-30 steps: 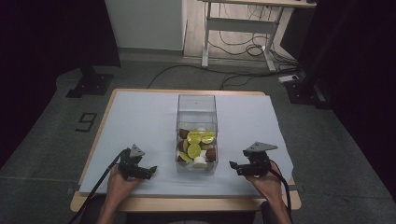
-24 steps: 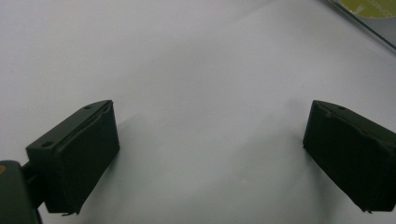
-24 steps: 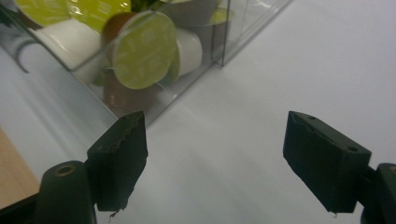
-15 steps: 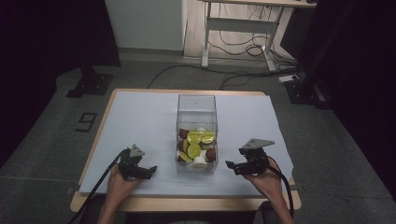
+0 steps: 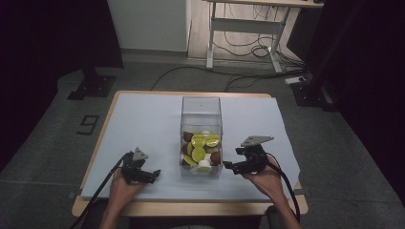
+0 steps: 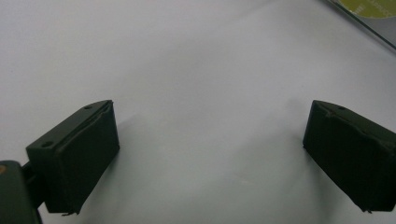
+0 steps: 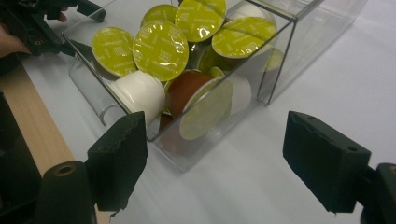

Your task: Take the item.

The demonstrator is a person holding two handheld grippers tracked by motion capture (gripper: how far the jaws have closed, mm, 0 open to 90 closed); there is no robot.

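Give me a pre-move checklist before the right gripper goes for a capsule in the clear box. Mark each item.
1. Right gripper open, nothing between its fingers: ok.
2. Left gripper open, over bare white sheet: ok.
3. Clear box upright, open top: ok.
4. Capsules reachable at the near end: ok.
5. Right gripper above the box opening: not ok, it is beside the box wall.
6. Box steadied by the left gripper: not ok, it sits apart.

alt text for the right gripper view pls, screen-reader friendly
A clear plastic box on a white table cover holds coffee capsules, most with yellow-green foil lids, plus one white and one brown body. The right gripper frames it, jaws wide apart and empty.
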